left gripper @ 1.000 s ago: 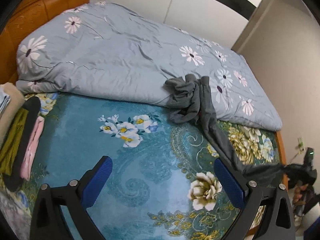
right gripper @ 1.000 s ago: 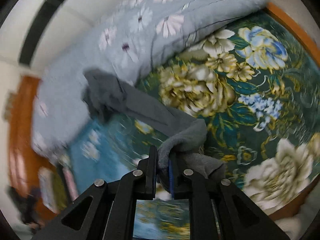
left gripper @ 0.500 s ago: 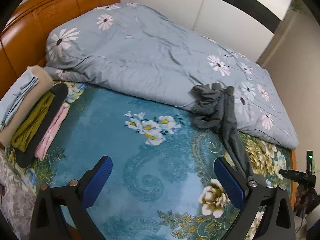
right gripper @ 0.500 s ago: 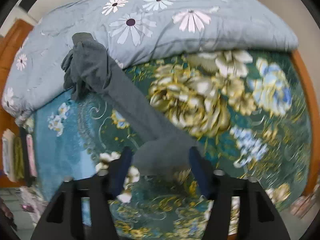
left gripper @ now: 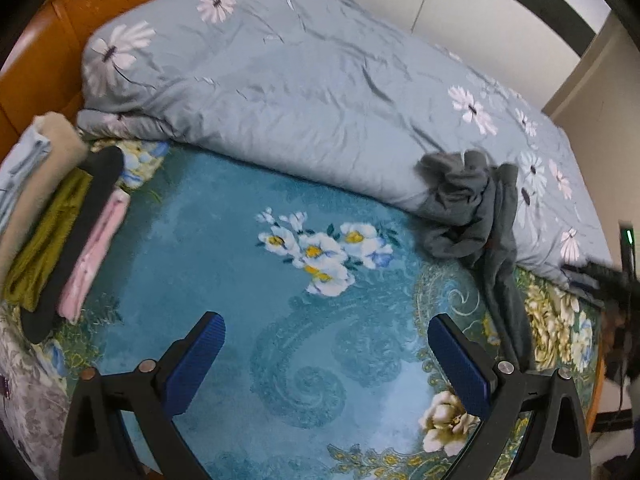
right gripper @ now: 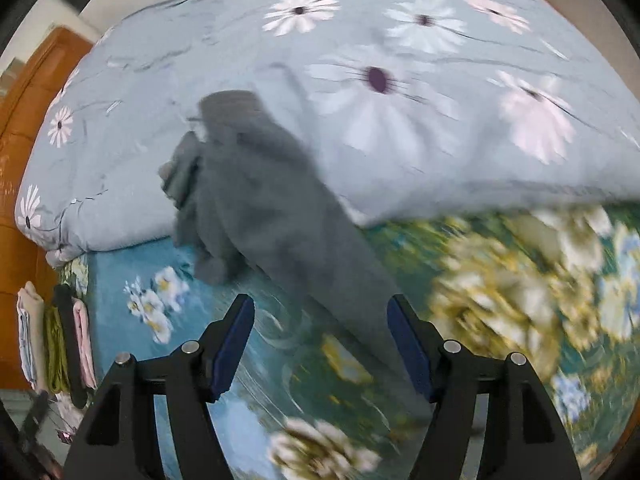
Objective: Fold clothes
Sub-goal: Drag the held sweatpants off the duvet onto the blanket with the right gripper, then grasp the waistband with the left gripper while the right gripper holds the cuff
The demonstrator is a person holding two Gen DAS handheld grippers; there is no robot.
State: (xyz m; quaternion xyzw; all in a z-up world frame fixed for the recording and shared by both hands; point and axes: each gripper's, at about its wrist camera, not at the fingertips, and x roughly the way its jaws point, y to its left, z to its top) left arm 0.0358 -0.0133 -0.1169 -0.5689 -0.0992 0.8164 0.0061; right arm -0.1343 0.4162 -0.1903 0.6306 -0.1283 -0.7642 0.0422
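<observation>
Grey garment (right gripper: pixel 276 216) lies half-bunched vs quilt's edge (left gripper: pixel 320 152); your left gripper (left gripper: pixel 332 356) & right gripper (right gripper: pixel 320 344) are wide open, empty, ready to regrab.

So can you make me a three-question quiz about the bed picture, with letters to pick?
1. Where does the crumpled grey garment lie?
A. On the folded stack
B. Partly against the pale blue flowered quilt
C. On the floor

2. What colour are the pads on the left tongs?
A. Blue
B. Red
C. Yellow

3. How are the right tongs?
A. Shut on the garment
B. Shut on nothing
C. Open

Answers: 1 B, its bunched end leans on the quilt's edge. 2 A, both pads show blue. 3 C, the pads stand wide apart, pinching nothing.
</observation>
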